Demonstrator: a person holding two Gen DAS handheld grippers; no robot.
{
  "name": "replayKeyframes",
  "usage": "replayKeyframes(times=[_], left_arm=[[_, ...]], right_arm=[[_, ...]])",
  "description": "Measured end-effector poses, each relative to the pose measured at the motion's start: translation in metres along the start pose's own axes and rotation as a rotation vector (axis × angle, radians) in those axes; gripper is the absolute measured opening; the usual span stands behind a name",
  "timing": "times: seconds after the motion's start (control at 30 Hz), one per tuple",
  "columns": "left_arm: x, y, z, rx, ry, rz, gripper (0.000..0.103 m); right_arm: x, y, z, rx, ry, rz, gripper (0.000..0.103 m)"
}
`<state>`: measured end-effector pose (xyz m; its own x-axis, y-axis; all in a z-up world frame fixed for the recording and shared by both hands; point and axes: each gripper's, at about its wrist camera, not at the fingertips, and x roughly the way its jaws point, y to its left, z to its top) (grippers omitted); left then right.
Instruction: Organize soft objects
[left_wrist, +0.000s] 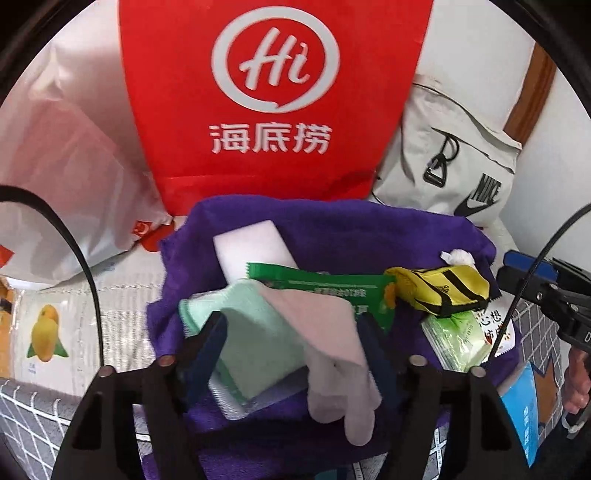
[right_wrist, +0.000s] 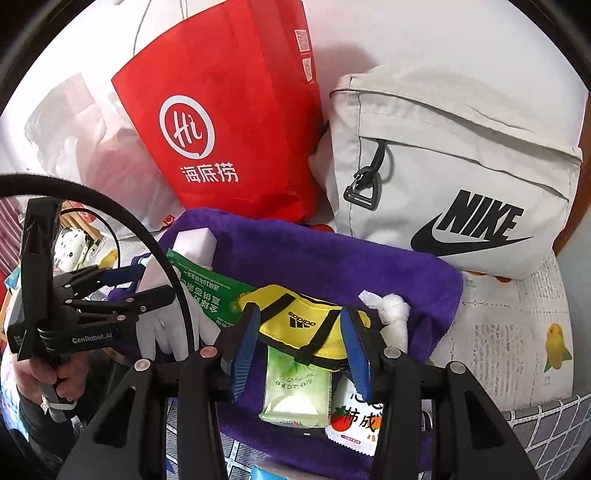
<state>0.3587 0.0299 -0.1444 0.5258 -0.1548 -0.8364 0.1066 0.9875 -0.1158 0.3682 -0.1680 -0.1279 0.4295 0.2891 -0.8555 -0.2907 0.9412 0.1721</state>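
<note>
The pale pink glove (left_wrist: 332, 354) lies draped over a mint sponge (left_wrist: 255, 343) on the purple towel (left_wrist: 332, 229). The left hand-held gripper (left_wrist: 291, 350) stands wide apart around both, pressing neither. The right hand-held gripper (right_wrist: 301, 347) brackets the yellow pouch (right_wrist: 303, 321), its pads just beside the pouch's ends; whether they pinch it is unclear. A red bag (left_wrist: 273, 92) stands behind.

A red bag (left_wrist: 273, 99) with a white "Hi" logo stands at the back. A grey Nike bag (right_wrist: 454, 177) leans just beside it. A white plastic bag (left_wrist: 66, 177) lies on the other side. Newspaper (right_wrist: 509, 332) printed with yellow fruit covers the checked cloth (left_wrist: 33, 417).
</note>
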Motion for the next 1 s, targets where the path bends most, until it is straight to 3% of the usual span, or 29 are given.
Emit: replayKeyframes(times=[0.23, 0.37, 0.57, 0.7, 0.8, 0.87, 1.0], left_arm=[[-0.014, 0.014, 0.004, -0.048, -0.027, 0.043, 0.074], [-0.023, 0.016, 0.005, -0.049, -0.039, 0.097, 0.081], [-0.035, 0.007, 0.006, -0.011, -0.047, 0.089, 0.084], [-0.043, 0.002, 0.006, -0.01, -0.046, 0.054, 0.084], [-0.053, -0.002, 0.006, 0.004, -0.054, 0.05, 0.085], [-0.058, -0.004, 0.005, 0.017, -0.054, 0.063, 0.085], [-0.072, -0.01, 0.003, 0.023, -0.058, 0.076, 0.094]], right_arm=[[-0.001, 0.002, 0.0, 0.001, -0.002, 0.0, 0.046], [-0.004, 0.005, 0.0, -0.007, -0.008, -0.005, 0.048], [-0.008, 0.01, -0.001, -0.016, -0.017, -0.038, 0.059], [-0.016, 0.015, -0.001, -0.015, -0.025, -0.069, 0.061], [-0.025, 0.017, -0.006, 0.007, -0.036, -0.073, 0.073], [-0.033, 0.02, -0.012, 0.019, -0.035, -0.076, 0.075], [-0.06, 0.029, -0.025, 0.013, -0.086, -0.079, 0.081]])
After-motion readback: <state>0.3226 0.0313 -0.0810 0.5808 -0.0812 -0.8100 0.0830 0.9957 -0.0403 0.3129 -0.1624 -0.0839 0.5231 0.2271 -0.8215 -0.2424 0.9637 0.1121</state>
